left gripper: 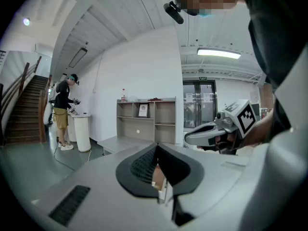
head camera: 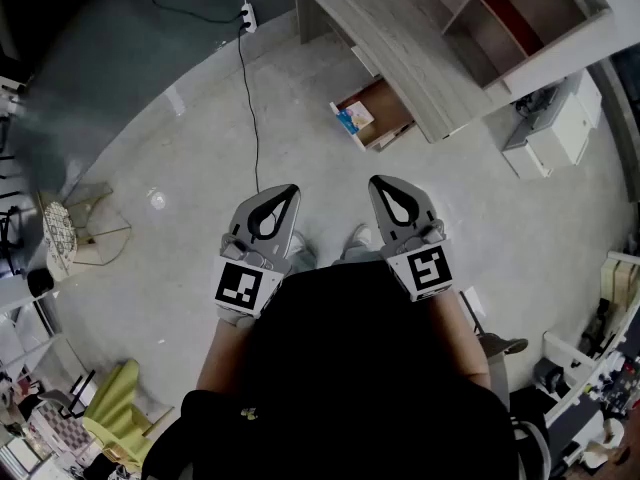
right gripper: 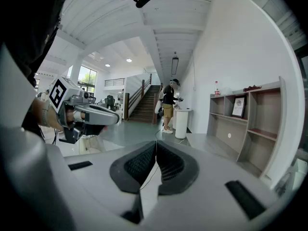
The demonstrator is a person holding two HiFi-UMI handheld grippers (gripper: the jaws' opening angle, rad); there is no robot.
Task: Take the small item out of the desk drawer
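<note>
A wooden drawer [head camera: 384,111] stands open under the grey desk [head camera: 400,28], far ahead of me. Inside it lies a small blue and white item [head camera: 352,119]. My left gripper [head camera: 289,190] and right gripper [head camera: 377,181] are held close to my body, side by side, well short of the drawer. Both point toward the desk. The left gripper [left gripper: 157,149] has its jaws pressed together with nothing between them. The right gripper [right gripper: 155,145] is likewise shut and empty. Each gripper shows in the other's view: the right gripper [left gripper: 216,131] and the left gripper [right gripper: 84,114].
A black cable [head camera: 252,98] runs across the concrete floor from a power strip [head camera: 248,16]. A wire stand [head camera: 95,223] sits left, a yellow-green chair [head camera: 118,416] lower left, white cabinets [head camera: 555,133] right. A person [left gripper: 62,110] stands by a white pedestal near an open shelf unit [left gripper: 147,120].
</note>
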